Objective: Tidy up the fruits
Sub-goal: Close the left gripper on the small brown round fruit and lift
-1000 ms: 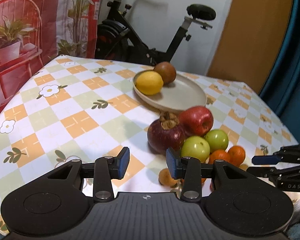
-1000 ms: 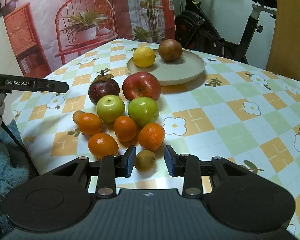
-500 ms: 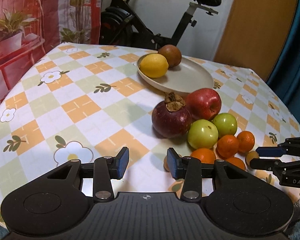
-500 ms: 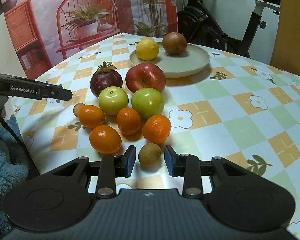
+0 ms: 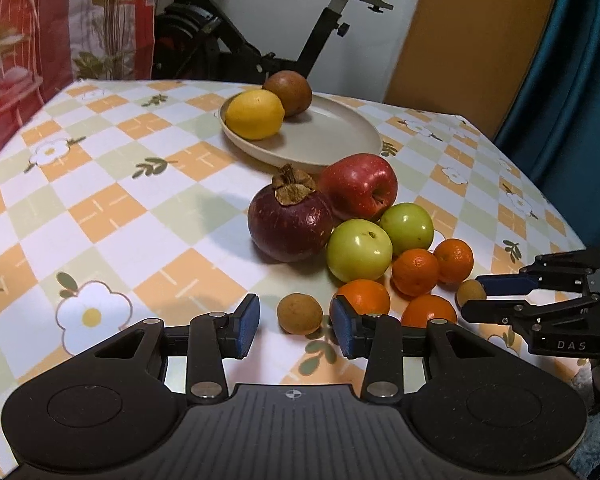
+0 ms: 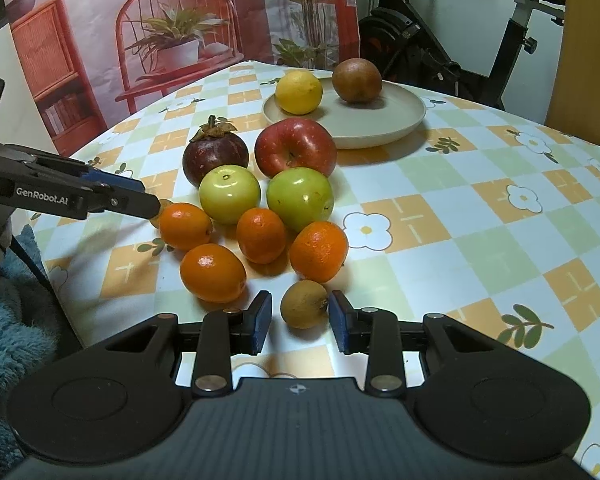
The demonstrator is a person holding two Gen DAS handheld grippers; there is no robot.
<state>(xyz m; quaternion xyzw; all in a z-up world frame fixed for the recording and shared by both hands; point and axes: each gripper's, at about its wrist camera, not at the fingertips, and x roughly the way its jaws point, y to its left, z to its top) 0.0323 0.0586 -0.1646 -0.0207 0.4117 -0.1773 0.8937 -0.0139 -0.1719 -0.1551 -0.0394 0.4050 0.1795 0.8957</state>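
1. Left gripper (image 5: 295, 326) sits low at the bottom centre of its own view, angled down at the surface (image 5: 100, 184) (checked cloth, flowers and leaves).
2. A small brown fruit (image 5: 300, 314) lies on the cloth right between its fingers (image 5: 247, 324). They have just been closing in, but there is clear space on both sides, so nothing is gripped.
3. Right gripper (image 6: 300, 318), bottom centre of its view, has a second small brown fruit (image 6: 304, 304) between its blue pads (image 6: 342, 326). The right-hand pad looks to touch it, and a thin gap shows on the left. The fingers are nearly together, but I cannot tell if it is truly pinched (it sits on the cloth either way).
4. Above the left gripper's fruit, mid-frame, the pile: a mangosteen (image 5: 290, 226) touching a red apple (image 5: 360, 192), with two green apples (image 5: 359, 250) just below and right of them.
5. Four oranges (image 5: 415, 272) cluster under the green apples, toward the lower right, one just beside the left gripper's right finger.
6. Up in the centre of the frame, a beige plate (image 5: 332, 140) holds a lemon (image 5: 255, 114) and a round brown fruit (image 5: 288, 93), side by side at its far left edge.
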